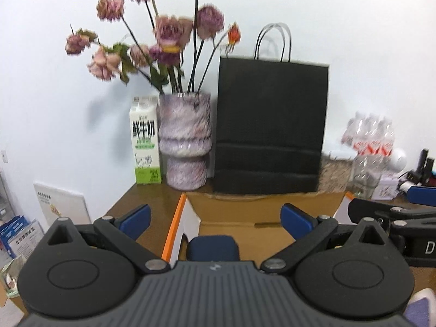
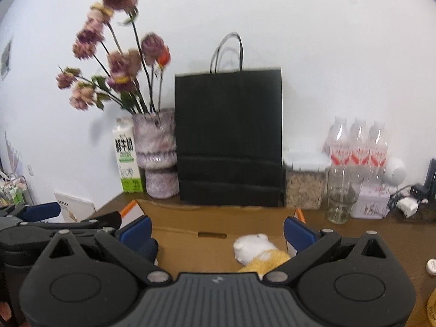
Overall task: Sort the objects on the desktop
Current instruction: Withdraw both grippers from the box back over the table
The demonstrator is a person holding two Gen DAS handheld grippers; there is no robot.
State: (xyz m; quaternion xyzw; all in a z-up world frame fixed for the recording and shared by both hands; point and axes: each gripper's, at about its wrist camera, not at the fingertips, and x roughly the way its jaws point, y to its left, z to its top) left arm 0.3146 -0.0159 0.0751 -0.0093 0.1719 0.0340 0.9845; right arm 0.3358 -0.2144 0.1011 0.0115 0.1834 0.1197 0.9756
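An open cardboard box sits on the brown desk in front of a black paper bag. My left gripper hovers open over the box, and a dark blue object lies inside just below its fingers. Over the same box my right gripper is also open. A white and yellow plush toy rests in the box near its right finger, and part of the dark blue object shows beside its left finger. Each gripper appears at the edge of the other's view.
A black paper bag, a purple vase of dried flowers and a milk carton line the wall. Right of the bag stand a jar of grain, a glass, water bottles, a tin and cables.
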